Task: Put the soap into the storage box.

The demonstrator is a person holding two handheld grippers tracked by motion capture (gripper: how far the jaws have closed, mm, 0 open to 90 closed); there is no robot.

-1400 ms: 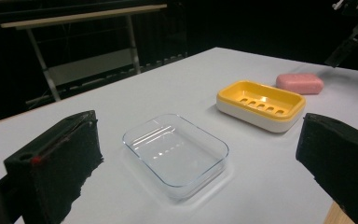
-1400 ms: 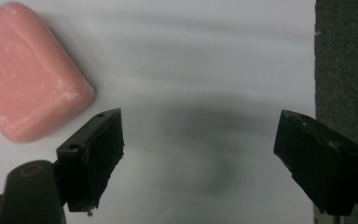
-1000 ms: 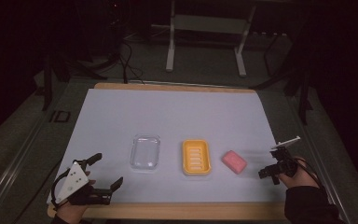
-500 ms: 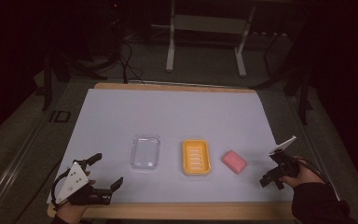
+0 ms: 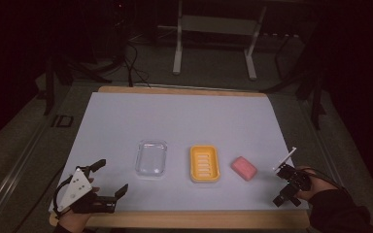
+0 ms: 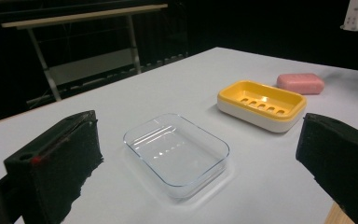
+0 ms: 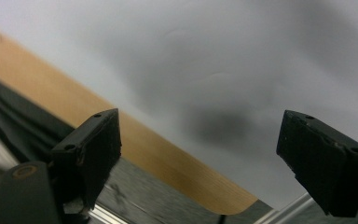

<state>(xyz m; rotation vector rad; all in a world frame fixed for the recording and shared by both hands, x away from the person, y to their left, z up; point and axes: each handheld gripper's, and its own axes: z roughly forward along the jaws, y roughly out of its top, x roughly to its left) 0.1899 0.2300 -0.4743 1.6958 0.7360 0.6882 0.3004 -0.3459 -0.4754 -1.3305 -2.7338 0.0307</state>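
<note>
Pink soap bar (image 5: 244, 168) lies beside the yellow soap dish (image 5: 204, 163); the right tool (image 5: 282, 191), wide and empty, could nudge it away.

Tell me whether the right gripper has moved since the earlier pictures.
Yes. In the high view the right gripper has drawn away from the pink soap, toward the near right corner of the table, its fingers open.
</note>
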